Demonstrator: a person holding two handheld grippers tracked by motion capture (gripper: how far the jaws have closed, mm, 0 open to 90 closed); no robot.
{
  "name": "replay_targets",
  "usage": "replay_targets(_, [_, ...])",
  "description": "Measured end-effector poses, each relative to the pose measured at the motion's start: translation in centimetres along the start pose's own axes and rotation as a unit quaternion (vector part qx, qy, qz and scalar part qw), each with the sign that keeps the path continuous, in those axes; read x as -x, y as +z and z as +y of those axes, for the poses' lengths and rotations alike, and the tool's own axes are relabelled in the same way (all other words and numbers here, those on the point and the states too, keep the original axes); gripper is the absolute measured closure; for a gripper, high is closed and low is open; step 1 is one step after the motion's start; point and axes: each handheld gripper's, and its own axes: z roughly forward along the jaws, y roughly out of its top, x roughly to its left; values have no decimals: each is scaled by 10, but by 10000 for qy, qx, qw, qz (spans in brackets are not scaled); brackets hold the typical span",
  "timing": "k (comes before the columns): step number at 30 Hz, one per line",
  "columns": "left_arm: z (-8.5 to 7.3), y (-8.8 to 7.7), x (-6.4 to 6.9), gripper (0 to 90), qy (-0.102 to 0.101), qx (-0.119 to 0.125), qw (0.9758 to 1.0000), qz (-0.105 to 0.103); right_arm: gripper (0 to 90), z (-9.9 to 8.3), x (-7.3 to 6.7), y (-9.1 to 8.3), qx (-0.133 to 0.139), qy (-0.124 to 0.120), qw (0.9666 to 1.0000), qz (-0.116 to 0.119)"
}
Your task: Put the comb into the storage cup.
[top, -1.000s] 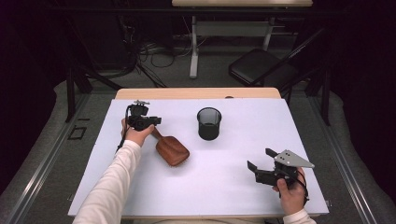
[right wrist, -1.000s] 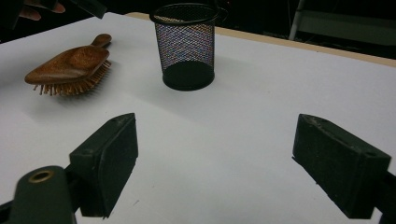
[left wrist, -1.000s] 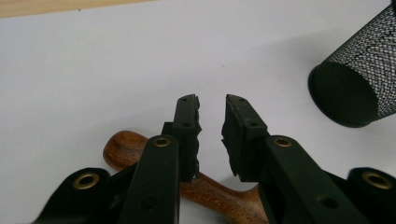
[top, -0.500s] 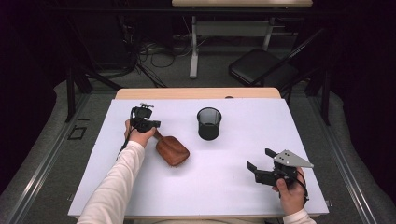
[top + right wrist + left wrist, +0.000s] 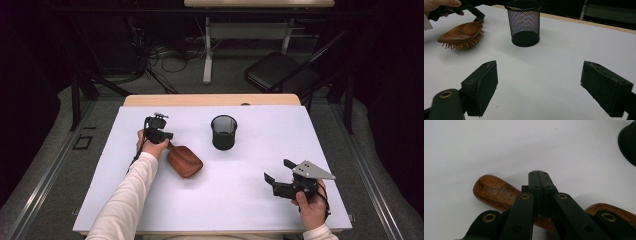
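Note:
A wooden hairbrush (image 5: 185,161) lies bristles down on the white table (image 5: 240,200), left of centre. My left gripper (image 5: 169,142) sits over its handle. In the left gripper view the left gripper (image 5: 537,172) is shut, its pads pressed together with nothing between them, and the brown handle (image 5: 491,190) passes underneath the jaws. A black mesh cup (image 5: 223,132) stands upright just right of the brush. My right gripper (image 5: 276,170) is held near the front right of the table, open and empty. Its pads (image 5: 484,85) stand wide apart, facing the cup (image 5: 524,22) and the brush (image 5: 461,31).
The table's wooden far edge (image 5: 210,100) borders dark floor with cables, a table frame and a black chair (image 5: 280,72) behind. White tabletop stretches between the cup and the right gripper. The cup's dark base (image 5: 627,145) shows at the left gripper view's upper right.
The left gripper's jaws have drawn together above the brush handle and the hand has shifted slightly. The brush, cup and right gripper stay put.

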Motion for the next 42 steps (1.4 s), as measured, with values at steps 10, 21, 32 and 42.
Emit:
replay_targets(10, [-1,2,-1,899,31,-86,9999,78,139,0,0,0,-4,5,10000,0])
replay_targets(21, [-4,1,-3,899,151,-274,9995,41,139,0,0,0,-13,-3,10000,-2])
replay_targets(32, [-12,-8,-5,899,214,-308,9993,-78,139,0,0,0,-25,-9,10000,-1])
replay_targets(42, [-23,-17,-4,899,314,-373,9987,-166,140,0,-1,2,-15,-5,10000,5])
